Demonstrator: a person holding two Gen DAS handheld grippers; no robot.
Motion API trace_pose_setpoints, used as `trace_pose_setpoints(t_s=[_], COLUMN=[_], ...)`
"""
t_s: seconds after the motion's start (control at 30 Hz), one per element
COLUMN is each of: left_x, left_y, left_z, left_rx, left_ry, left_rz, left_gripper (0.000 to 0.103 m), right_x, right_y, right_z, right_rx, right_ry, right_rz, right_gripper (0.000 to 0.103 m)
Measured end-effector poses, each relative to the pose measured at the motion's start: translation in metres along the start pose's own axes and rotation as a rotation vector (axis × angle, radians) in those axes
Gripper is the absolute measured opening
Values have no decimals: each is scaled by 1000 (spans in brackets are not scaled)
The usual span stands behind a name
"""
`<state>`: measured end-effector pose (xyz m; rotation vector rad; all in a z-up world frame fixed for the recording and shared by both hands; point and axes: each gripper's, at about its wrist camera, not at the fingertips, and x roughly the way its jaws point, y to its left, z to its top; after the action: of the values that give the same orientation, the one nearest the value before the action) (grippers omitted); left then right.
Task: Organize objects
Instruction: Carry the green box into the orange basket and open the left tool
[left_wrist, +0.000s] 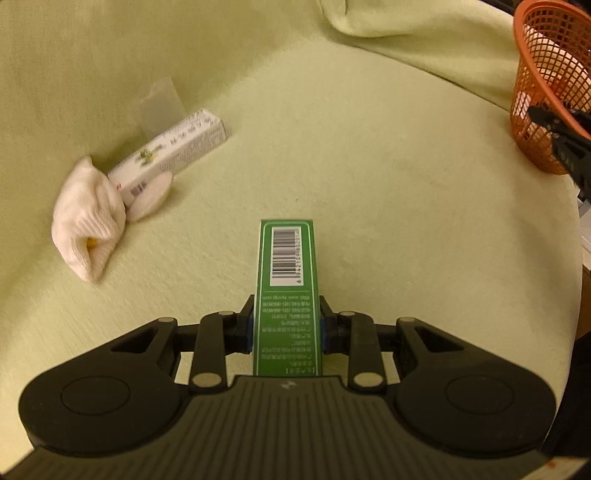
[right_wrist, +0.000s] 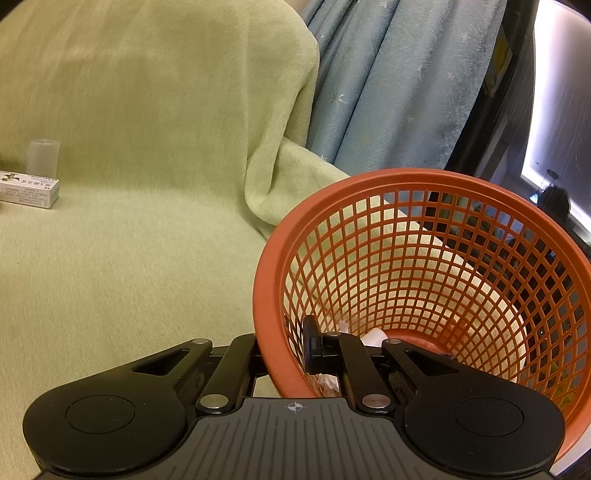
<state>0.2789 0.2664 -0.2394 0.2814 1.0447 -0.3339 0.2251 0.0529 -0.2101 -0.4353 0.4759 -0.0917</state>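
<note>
My left gripper (left_wrist: 287, 325) is shut on a long green box (left_wrist: 287, 266) with a barcode, held above the light green blanket (left_wrist: 369, 184). Farther left lie a white box (left_wrist: 173, 147), a white sock (left_wrist: 86, 218), a round cotton pad (left_wrist: 151, 197) and a clear cup (left_wrist: 162, 103). My right gripper (right_wrist: 291, 350) is shut on the near rim of the orange mesh basket (right_wrist: 436, 192), one finger inside and one outside the wall. That basket (left_wrist: 546, 85) and the right gripper's fingers (left_wrist: 565, 140) show at the far right of the left wrist view. Crumpled paper (right_wrist: 373, 338) lies in the basket.
The blanket (right_wrist: 147, 258) covers a sofa seat and backrest. A blue curtain (right_wrist: 388, 92) hangs behind the basket. The white box (right_wrist: 29, 188) and the clear cup (right_wrist: 43, 157) sit at the far left in the right wrist view. A bright screen (right_wrist: 561, 110) stands at the right.
</note>
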Motion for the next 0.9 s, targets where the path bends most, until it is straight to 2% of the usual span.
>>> trace_pose_setpoints(t_s=[0.4, 0.9], left_x=[-17, -36], left_y=[-13, -46], left_z=[24, 66], left_rx=[33, 99], left_ry=[-58, -146], left_rz=[-13, -101], left_gripper=[25, 25], right_x=[0, 0], right_y=[0, 0], right_z=[0, 0], right_rx=[-1, 0], right_ry=[-1, -1], right_rz=[1, 1], right_gripper=[4, 4])
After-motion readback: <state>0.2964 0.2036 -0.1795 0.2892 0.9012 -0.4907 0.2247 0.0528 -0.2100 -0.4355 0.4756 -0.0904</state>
